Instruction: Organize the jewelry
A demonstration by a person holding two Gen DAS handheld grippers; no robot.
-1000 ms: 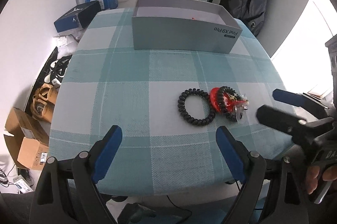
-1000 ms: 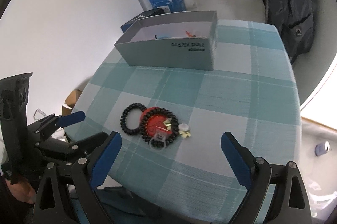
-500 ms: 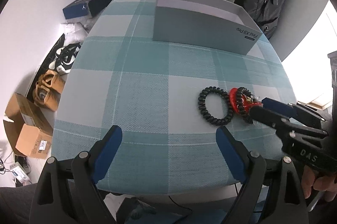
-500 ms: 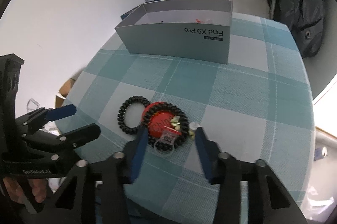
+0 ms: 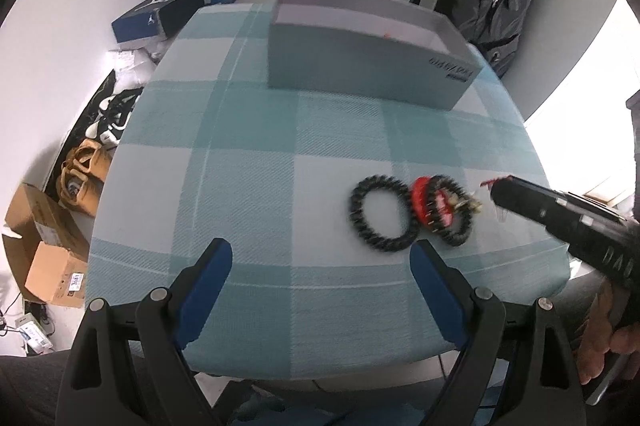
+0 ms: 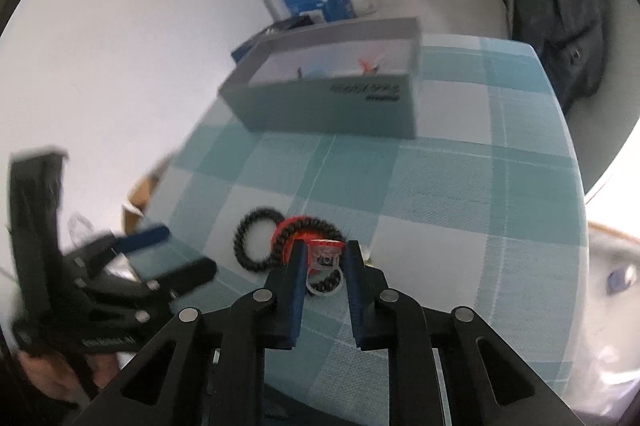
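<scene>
Left tongs, left wrist view: blue pads are held wide apart, nothing between them, above the near edge of the bench with its teal-and-white checked cloth. A black coiled band lies flat ahead of the right pad. Just beside it, a second black coil is seen overlapping a red disc, with small gold pieces at its far side. The right tongs are seen entering from the right, fingers together, a scrap of red and clear material at the tip. A grey open box stands at the far side of the bench, well apart from the jewelry.

Right wrist view: the right tongs are closed to a narrow gap, clamped on a small clear packet with a red top edge. A grey ring shape is seen below it; whether it belongs to the packet cannot be told. The black coils and red disc lie just beyond. The left tongs are blurred at left. Small items are seen inside the grey box.
</scene>
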